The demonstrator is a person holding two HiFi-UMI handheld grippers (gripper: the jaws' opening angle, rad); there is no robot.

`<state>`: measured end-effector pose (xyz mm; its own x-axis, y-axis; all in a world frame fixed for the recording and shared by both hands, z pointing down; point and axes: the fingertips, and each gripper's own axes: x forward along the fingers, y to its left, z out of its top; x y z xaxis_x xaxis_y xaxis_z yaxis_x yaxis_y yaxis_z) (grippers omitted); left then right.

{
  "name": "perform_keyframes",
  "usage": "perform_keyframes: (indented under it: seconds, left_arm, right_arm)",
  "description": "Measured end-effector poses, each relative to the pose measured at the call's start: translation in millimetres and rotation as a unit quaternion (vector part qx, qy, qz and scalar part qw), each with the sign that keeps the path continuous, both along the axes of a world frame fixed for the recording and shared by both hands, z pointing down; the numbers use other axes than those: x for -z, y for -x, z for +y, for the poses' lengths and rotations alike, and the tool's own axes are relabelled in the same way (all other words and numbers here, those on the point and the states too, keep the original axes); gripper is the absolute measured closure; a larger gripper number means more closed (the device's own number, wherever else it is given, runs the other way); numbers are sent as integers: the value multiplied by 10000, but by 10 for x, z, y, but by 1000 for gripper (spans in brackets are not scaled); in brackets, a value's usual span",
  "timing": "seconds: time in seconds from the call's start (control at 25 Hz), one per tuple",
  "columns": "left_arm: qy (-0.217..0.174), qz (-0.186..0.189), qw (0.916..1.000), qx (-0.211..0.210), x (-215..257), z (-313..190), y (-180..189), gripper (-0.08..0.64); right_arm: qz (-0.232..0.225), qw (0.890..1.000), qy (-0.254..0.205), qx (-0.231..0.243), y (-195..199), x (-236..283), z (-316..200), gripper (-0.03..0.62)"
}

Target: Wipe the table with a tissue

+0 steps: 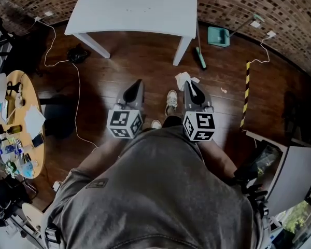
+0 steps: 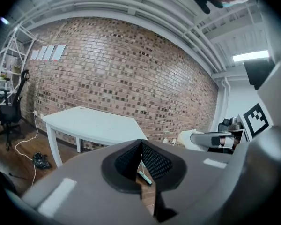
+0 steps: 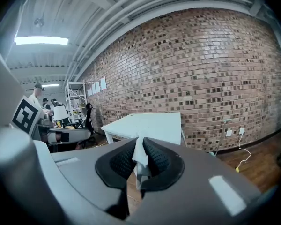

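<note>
Right gripper view first: my right gripper (image 3: pixel 140 143) has its ridged pads pinched tight on the tissue (image 3: pixel 140 156), and a white tuft pokes up out of the closed jaws. In the head view that tissue (image 1: pixel 182 80) bunches at the tip of the right gripper (image 1: pixel 189 84), hanging over the dark wooden floor (image 1: pixel 145 61), clear of everything. Over on the left gripper view, my left gripper (image 2: pixel 141 147) has its jaws pressed together on nothing at all; through the narrow slit below the pads I only see floor and a sliver of something teal. From above, the left gripper (image 1: pixel 138 83) sits beside the right one, both held level in front of the person's body, marker cubes facing up, a white shoe (image 1: pixel 171 101) between them. The white table (image 1: pixel 135 9) stands ahead against the brick wall (image 1: pixel 249 9), well apart from both tips, its top bare in all three views. Near its right front leg lie a teal dustpan (image 1: pixel 218 36) and a brush (image 1: pixel 199 57). A yellow-and-black striped strip (image 1: pixel 245 95) runs along the floor to the right, a white cable (image 1: pixel 76 102) trails to the left, and a cluttered round wooden table (image 1: pixel 31 100) sits at the far left edge.
</note>
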<state>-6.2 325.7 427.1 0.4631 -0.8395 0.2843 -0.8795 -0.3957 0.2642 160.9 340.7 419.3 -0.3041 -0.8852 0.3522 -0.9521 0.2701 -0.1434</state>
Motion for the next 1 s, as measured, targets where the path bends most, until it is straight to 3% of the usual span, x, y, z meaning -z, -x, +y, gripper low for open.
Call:
perform_keyframes:
  seconds: [0.28, 0.6, 1.0]
  left_arm:
    - [182, -174, 9993, 289, -64, -685, -103, 558]
    - [138, -204, 9982, 547, -1, -1417, -331, 558]
    - [215, -236, 9964, 787, 11, -1890, -330, 558]
  right_arm:
    - [-56, 9996, 161, 205, -207, -66, -725, 558]
    - [-87, 9991, 46, 421, -432, 5, -1573, 558]
    - [-87, 9979, 173, 619, -438, -91, -2108, 558]
